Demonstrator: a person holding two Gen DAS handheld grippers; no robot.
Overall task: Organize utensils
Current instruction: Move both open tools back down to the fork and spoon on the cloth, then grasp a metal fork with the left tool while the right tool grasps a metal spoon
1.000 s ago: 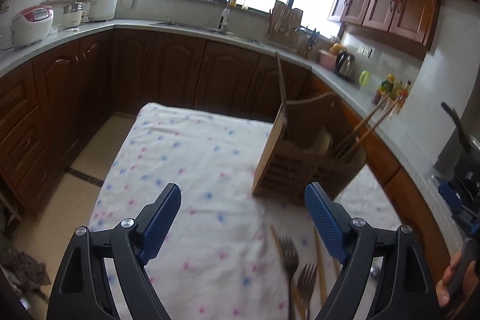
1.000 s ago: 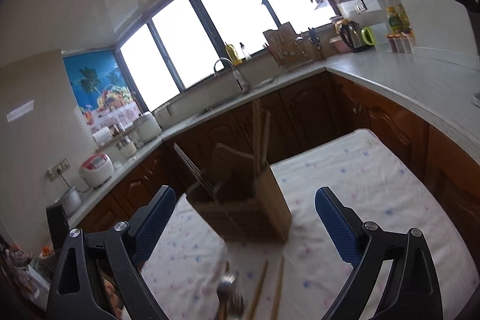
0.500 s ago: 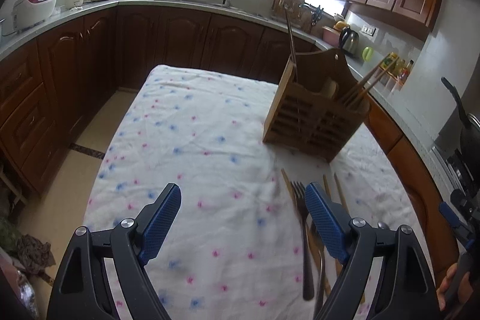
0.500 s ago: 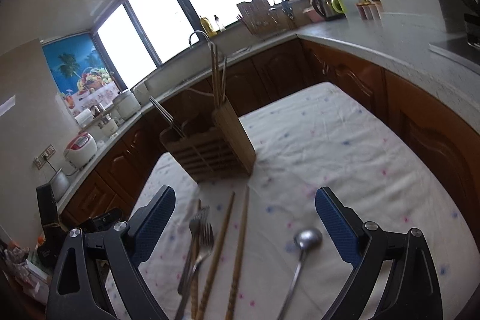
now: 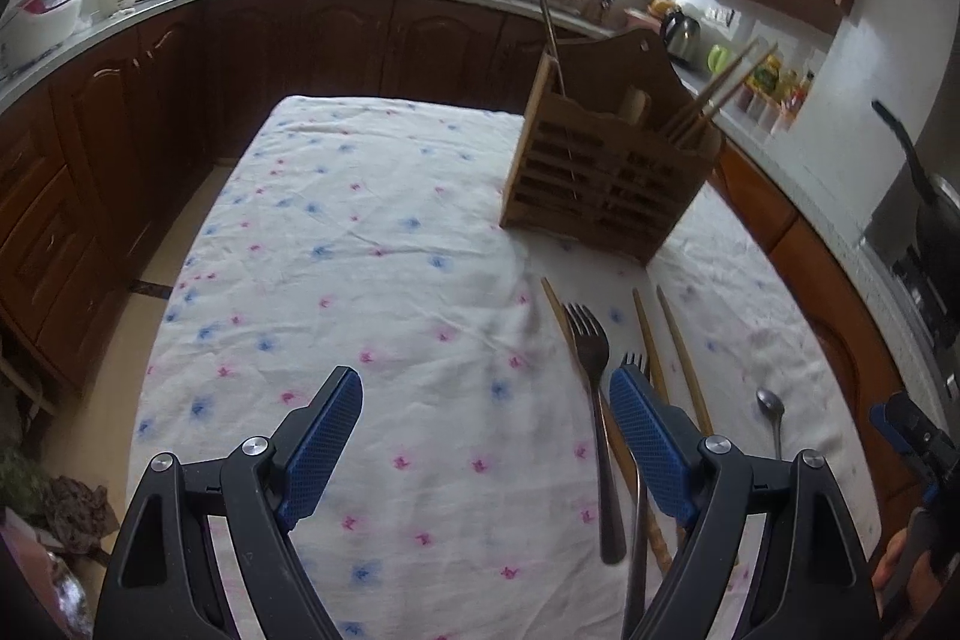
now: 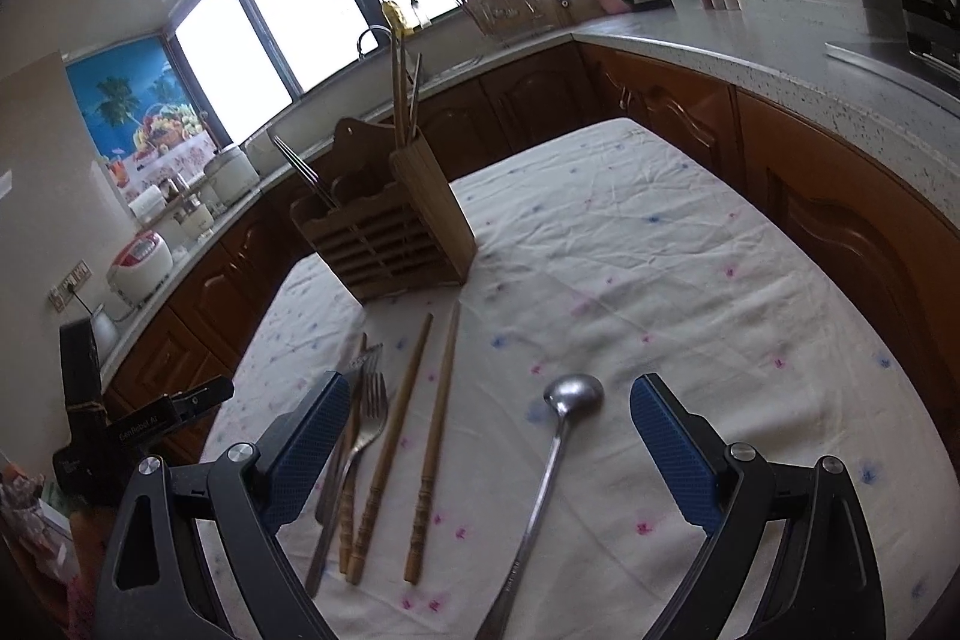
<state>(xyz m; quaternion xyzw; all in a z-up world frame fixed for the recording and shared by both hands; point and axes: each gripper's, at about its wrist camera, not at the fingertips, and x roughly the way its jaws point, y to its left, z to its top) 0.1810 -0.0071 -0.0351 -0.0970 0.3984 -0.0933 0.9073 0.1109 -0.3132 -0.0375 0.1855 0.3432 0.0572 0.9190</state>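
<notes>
Open left hand-held gripper (image 5: 486,424) above forks (image 5: 591,370) beside chopsticks (image 5: 678,340).

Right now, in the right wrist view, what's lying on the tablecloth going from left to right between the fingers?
forks → left chopstick → right chopstick → ladle. A third wooden stick lies partly under the forks, so its place in the order is unclear. All lie in front of the wooden utensil holder.

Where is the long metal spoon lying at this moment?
The long silver metal spoon lies on the flowered tablecloth, right of the wooden chopsticks, between the open right gripper's fingers.
</notes>
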